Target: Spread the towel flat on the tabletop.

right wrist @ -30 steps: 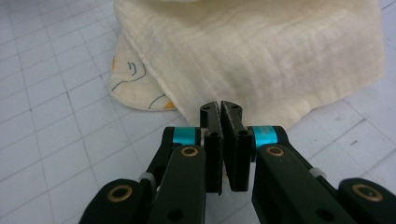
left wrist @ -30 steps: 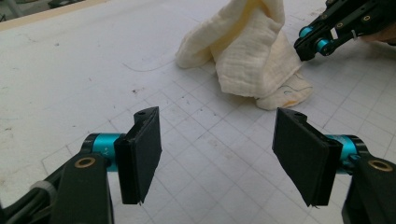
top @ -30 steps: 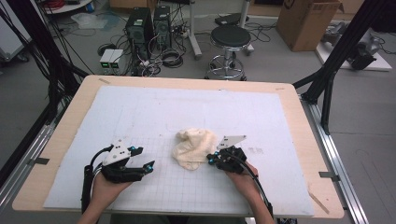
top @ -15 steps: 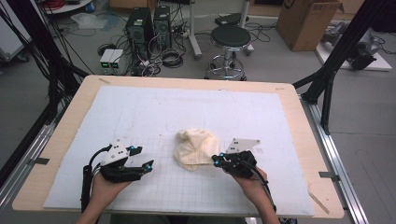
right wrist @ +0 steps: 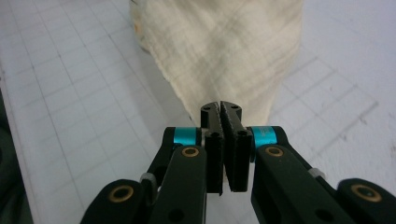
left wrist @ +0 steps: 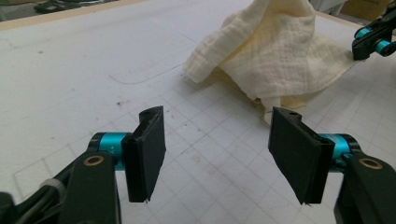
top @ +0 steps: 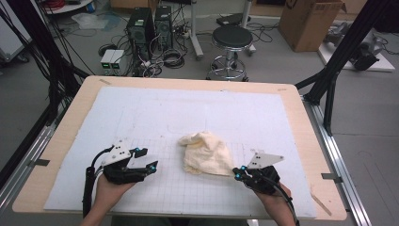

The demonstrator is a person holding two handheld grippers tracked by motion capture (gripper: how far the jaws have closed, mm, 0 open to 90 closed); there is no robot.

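A crumpled cream cloth (top: 207,153) lies on the white gridded mat (top: 188,108), near the front middle. My right gripper (top: 237,175) is at the cloth's lower right corner and is shut on it. In the right gripper view the closed jaws (right wrist: 223,109) pinch the tip of the cloth (right wrist: 224,46), which fans out ahead. My left gripper (top: 147,158) rests open to the left of the cloth, apart from it. Its jaws (left wrist: 222,144) have just been closing a little, with nothing between them. The cloth (left wrist: 275,51) lies beyond them, with the right gripper (left wrist: 373,39) at its far side.
The mat covers a wooden table (top: 70,122) with metal rails along its sides. A stool (top: 231,40), computer towers (top: 148,28) and cables stand on the floor beyond the far edge. Bare mat stretches behind and to both sides of the cloth.
My right gripper has moved right and toward the near edge, drawing the cloth's corner out with it. The left hand stayed put and its jaws narrowed slightly.
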